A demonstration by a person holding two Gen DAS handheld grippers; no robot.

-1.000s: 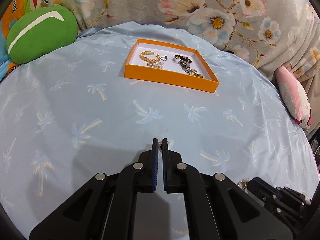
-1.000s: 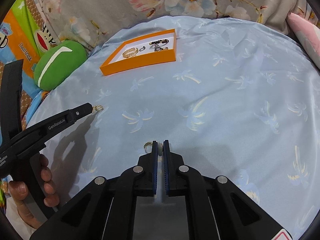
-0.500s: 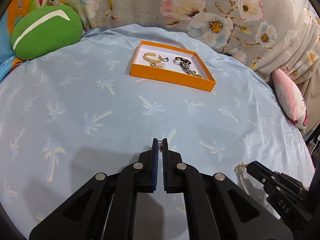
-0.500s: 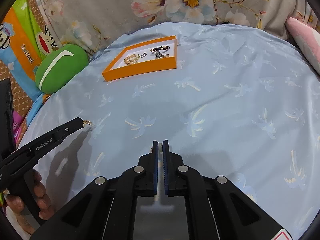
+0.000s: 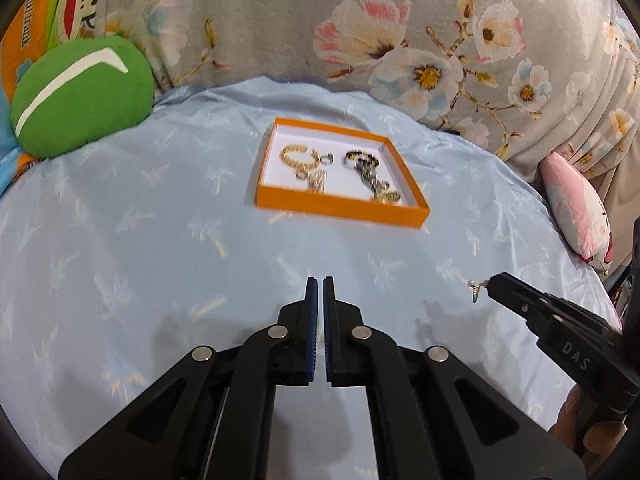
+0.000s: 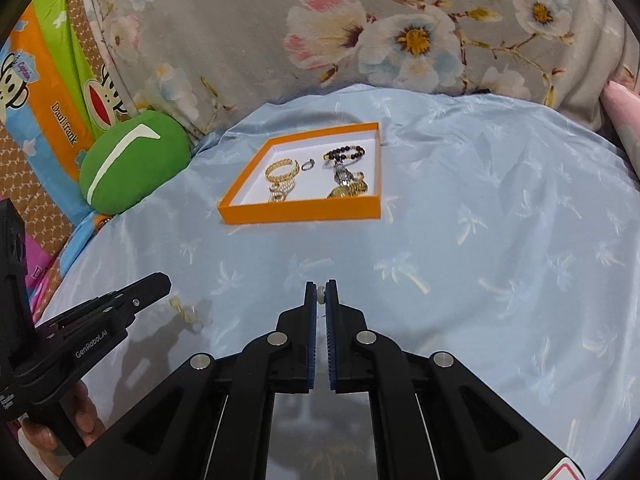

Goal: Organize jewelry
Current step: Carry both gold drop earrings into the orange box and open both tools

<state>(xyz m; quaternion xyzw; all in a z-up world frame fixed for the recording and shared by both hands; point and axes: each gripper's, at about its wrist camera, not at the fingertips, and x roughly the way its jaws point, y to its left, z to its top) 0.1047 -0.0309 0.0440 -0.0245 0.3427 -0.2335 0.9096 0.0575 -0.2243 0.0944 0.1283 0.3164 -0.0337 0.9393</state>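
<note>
Two grippers: left gripper (image 5: 319, 280) clamped on gold earring (image 6: 182, 307); right gripper (image 6: 321, 284) clamped on pearl earring (image 5: 475, 289); orange tray (image 5: 340, 204) beyond.

Both claws (image 5: 319, 280) (image 6: 321, 284), earrings (image 5: 474, 290) (image 6: 321, 292) pinched, now higher, nearer the tray (image 5: 340, 204).

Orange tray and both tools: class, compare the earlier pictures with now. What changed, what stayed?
Both tools, left tool and right tool, lifted off the blue sheet toward the orange tray, each keeping its small earring pinched. The tray's jewelry stayed put.
</note>
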